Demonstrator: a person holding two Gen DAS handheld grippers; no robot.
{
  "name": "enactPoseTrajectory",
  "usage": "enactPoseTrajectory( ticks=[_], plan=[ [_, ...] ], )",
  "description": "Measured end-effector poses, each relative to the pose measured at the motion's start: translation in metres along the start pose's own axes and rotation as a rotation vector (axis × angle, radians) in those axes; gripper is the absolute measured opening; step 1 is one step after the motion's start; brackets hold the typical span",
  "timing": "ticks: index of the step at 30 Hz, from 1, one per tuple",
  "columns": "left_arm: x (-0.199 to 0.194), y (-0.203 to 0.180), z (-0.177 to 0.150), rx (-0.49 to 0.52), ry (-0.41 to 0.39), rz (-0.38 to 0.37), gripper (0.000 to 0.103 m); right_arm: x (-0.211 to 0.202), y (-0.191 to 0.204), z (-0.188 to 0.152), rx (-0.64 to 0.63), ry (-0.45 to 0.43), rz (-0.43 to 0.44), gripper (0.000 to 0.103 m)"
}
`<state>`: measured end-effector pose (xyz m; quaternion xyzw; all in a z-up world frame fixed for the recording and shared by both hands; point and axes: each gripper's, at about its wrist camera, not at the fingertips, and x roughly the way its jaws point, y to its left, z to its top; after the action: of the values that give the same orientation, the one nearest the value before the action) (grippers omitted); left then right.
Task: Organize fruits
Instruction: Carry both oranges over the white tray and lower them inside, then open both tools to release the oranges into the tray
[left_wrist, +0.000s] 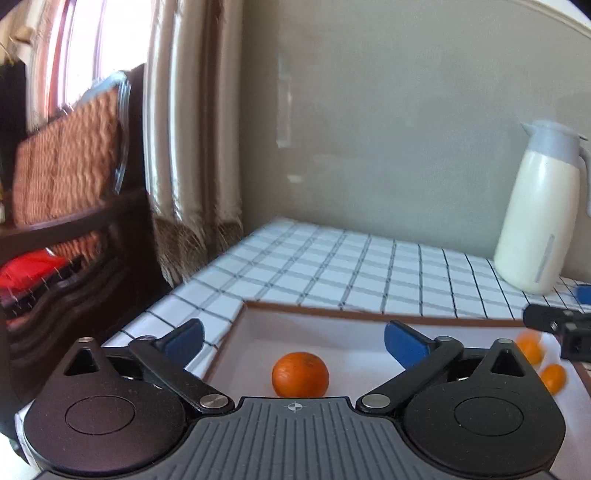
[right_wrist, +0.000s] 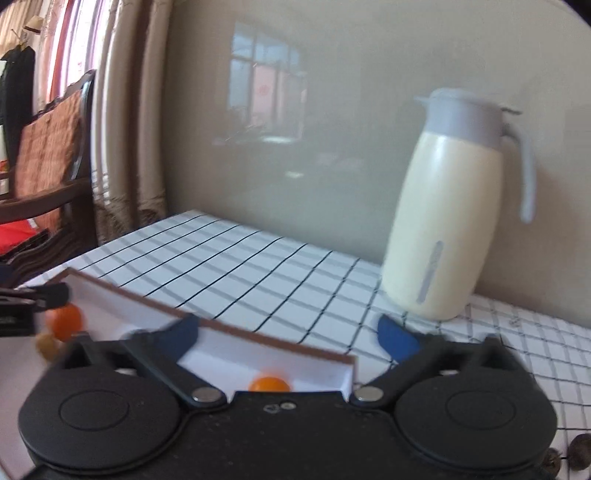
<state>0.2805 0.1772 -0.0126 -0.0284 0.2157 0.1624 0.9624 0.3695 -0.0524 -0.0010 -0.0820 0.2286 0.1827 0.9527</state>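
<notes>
Evidently both grippers stood over the white tray at the release stage of a placement. Left gripper: blue fingers spread wide, nothing between the pads; a round orange tangerine sat on the tray floor just ahead of the gripper body, clear of both fingers. Right gripper: jaws likewise wide apart and empty; a smaller orange fruit lay in the tray's near corner, partly hidden by the gripper body. Left view also showed two small orange fruits, blurred, at the tray's right side beside the other tool. Tray rested on the checked tablecloth; cream jug stood behind, well apart from the tray. Dark beads at the right view's lower corner, kind uncertain.

Judgement: fruits were in the tray, so the deposit step looked finished. Next move would call for backing both tools out without nudging the fruit, then seeking any fruit left outside; none was visible on the cloth.
</notes>
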Motion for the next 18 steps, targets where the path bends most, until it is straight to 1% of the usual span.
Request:
enactPoseTrajectory(
  ticks=[2,4,11,18],
  plan=[
    [-0.002,0.002,0.002,-0.003,-0.01,0.002,0.103,0.002,-0.006,0.0,0.014,0.019,0.014,0.096],
    [-0.004,0.004,0.001,-0.012,-0.012,0.002,0.103,0.0,-0.009,0.0,0.042,0.012,0.017,0.096],
    [-0.008,0.003,0.0,0.006,-0.005,-0.007,0.103,-0.008,-0.003,0.002,0.026,-0.002,0.037,0.096],
    [-0.03,0.0,-0.002,0.013,-0.043,-0.003,0.103,-0.027,-0.001,0.0,0.022,-0.028,0.04,0.097]
  ],
)
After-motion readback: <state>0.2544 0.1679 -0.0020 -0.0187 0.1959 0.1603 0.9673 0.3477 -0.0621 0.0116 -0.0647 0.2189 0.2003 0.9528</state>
